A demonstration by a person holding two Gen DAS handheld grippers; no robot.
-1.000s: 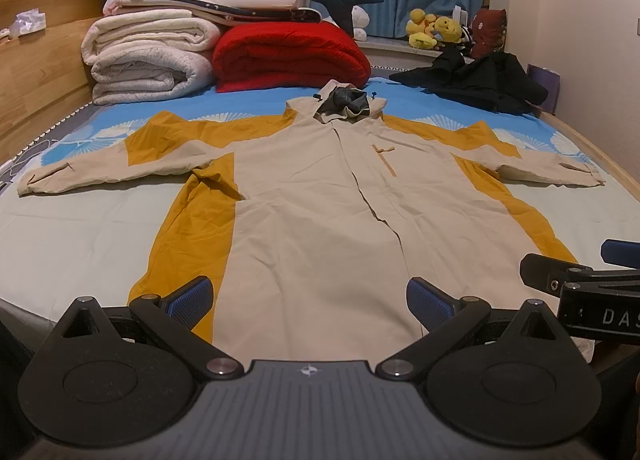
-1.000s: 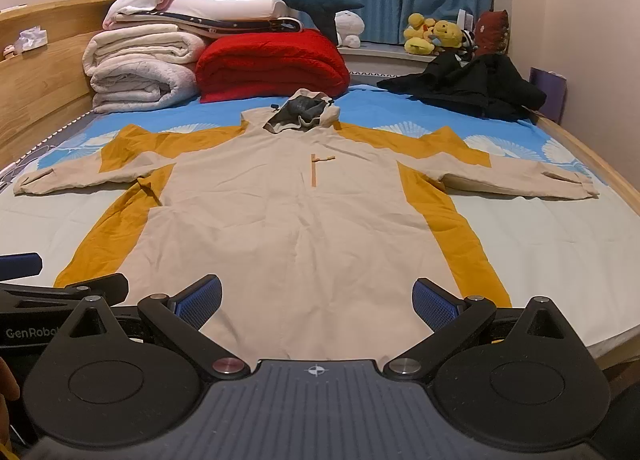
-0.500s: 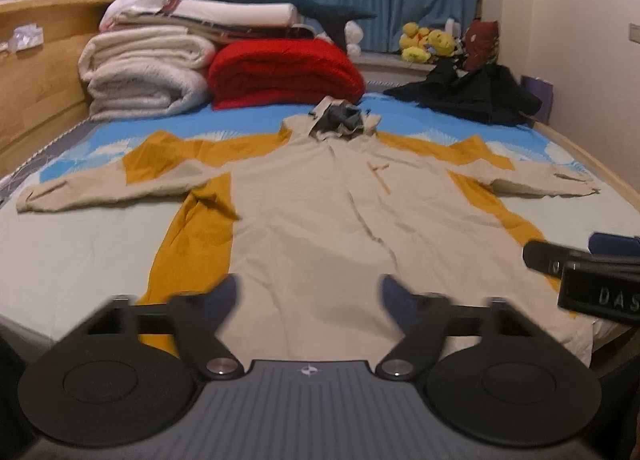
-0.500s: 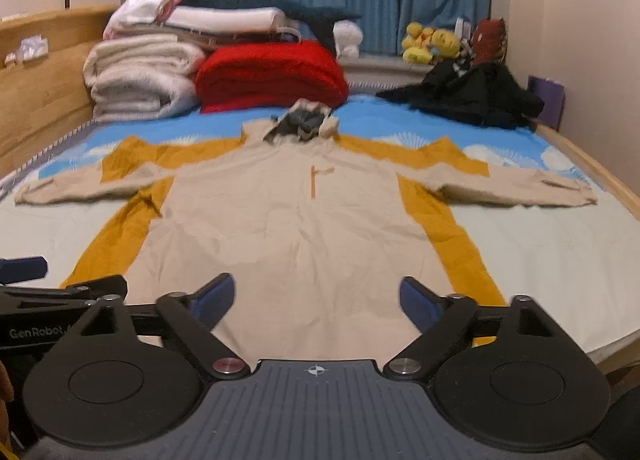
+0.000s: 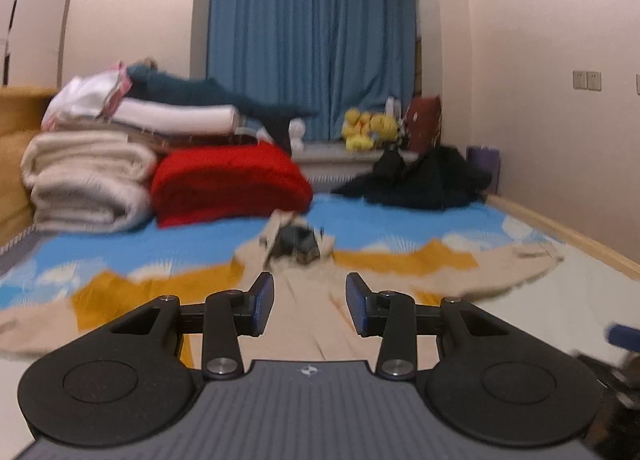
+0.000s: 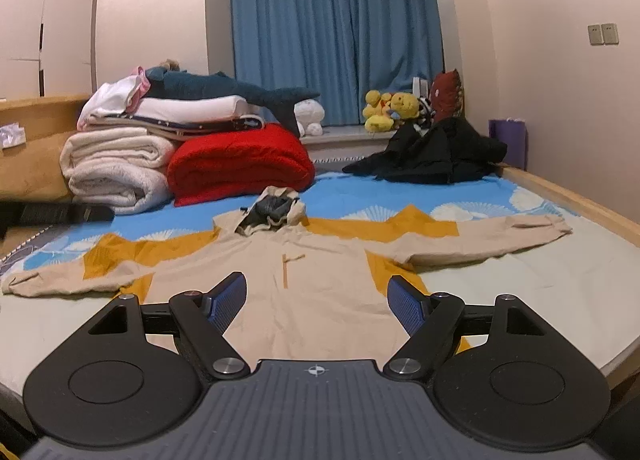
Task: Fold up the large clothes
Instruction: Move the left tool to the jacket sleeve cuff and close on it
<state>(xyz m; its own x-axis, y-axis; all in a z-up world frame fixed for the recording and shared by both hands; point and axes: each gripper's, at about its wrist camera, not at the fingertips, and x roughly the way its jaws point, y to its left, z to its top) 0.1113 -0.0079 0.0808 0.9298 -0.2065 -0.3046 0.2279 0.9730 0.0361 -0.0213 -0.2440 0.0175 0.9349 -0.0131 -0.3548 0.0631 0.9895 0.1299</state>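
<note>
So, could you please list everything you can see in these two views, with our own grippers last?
hooded coat: one, beige with mustard panels, spread flat on the bed, sleeves out
bed: one, blue patterned sheet, wooden frame
red blanket: one, folded, far end of the bed
white blankets: a rolled stack, left of the red blanket
shark plush: one, dark blue-grey, on top of the folded bedding
black garment: one heap, far right of the bed
yellow plush toys: a cluster, on the sill
curtains: blue, drawn
left gripper: blue pads, partly open over the coat
right gripper: blue pads, wide open
</note>
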